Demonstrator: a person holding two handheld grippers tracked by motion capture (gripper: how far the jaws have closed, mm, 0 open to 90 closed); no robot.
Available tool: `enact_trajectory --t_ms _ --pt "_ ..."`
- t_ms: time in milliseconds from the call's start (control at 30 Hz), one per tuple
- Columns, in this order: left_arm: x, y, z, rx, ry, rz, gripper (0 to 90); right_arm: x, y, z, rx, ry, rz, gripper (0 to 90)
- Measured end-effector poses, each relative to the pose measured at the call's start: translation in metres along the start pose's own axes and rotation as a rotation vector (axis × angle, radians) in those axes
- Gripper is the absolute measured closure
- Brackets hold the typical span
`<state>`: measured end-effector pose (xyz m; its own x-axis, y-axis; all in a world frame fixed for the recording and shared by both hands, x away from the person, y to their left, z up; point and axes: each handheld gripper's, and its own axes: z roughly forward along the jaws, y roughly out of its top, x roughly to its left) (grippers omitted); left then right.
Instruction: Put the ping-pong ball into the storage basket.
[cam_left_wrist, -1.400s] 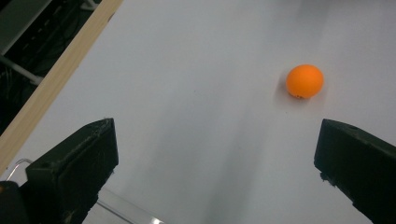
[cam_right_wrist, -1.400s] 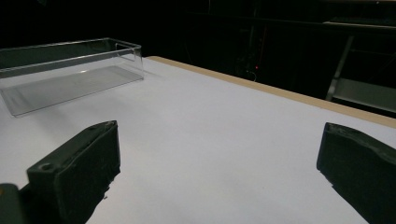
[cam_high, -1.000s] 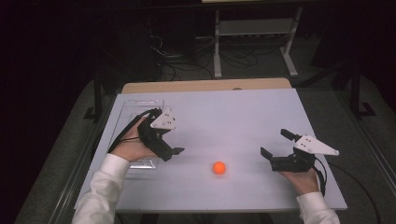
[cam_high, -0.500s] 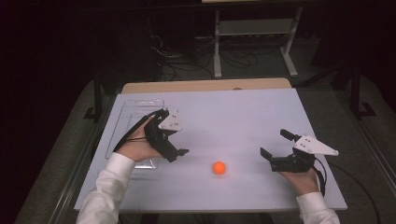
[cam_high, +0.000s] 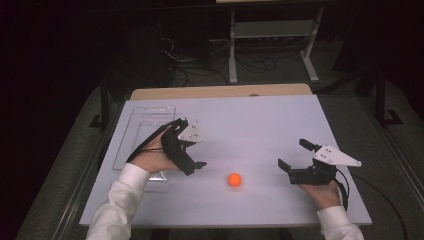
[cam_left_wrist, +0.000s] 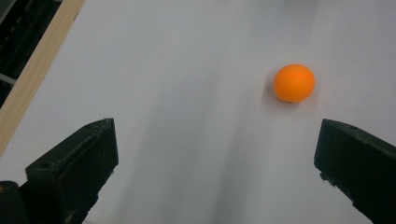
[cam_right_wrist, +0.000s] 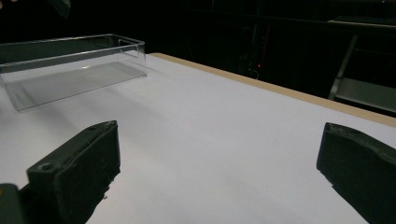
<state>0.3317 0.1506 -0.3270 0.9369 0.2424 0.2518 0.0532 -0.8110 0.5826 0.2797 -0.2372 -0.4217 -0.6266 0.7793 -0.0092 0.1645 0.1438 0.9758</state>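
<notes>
An orange ball (cam_high: 234, 180) lies on the white tabletop (cam_high: 250, 125), near the front edge and between the two hands. The left gripper (cam_high: 196, 165) is held just beside the ball, on its left, and its fingers are wide apart with nothing between them. In the left gripper view the ball (cam_left_wrist: 293, 83) sits ahead of the fingers (cam_left_wrist: 77, 163), closer to the right one (it touches neither of them). The right gripper (cam_high: 296, 157) is held low at the right side of the tabletop, well apart from the ball, and its fingers are also spread and hold nothing. A clear plastic box (cam_high: 145, 125) stands at the left side of the tabletop, behind the left hand (cam_high: 152, 157). In the right gripper view the box (cam_right_wrist: 70, 67) is seen far to the left.
</notes>
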Motion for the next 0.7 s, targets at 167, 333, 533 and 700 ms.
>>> enact_trajectory --t_ms 167,333,533,700 --pt "-0.002 0.002 0.003 0.001 -0.001 0.008 0.0 0.000 0.000 0.000 -0.001 0.001 0.001 0.0" --pt "-0.005 0.006 0.008 0.009 -0.009 0.018 0.0 0.000 0.000 0.000 0.000 0.000 -0.001 0.0" --pt "-0.007 0.008 0.014 0.014 -0.017 0.028 0.0 0.000 0.000 -0.001 -0.002 0.000 0.001 0.0" --pt "-0.008 0.009 0.019 0.018 -0.022 0.030 0.0 0.000 0.000 -0.001 0.000 -0.002 0.000 0.0"
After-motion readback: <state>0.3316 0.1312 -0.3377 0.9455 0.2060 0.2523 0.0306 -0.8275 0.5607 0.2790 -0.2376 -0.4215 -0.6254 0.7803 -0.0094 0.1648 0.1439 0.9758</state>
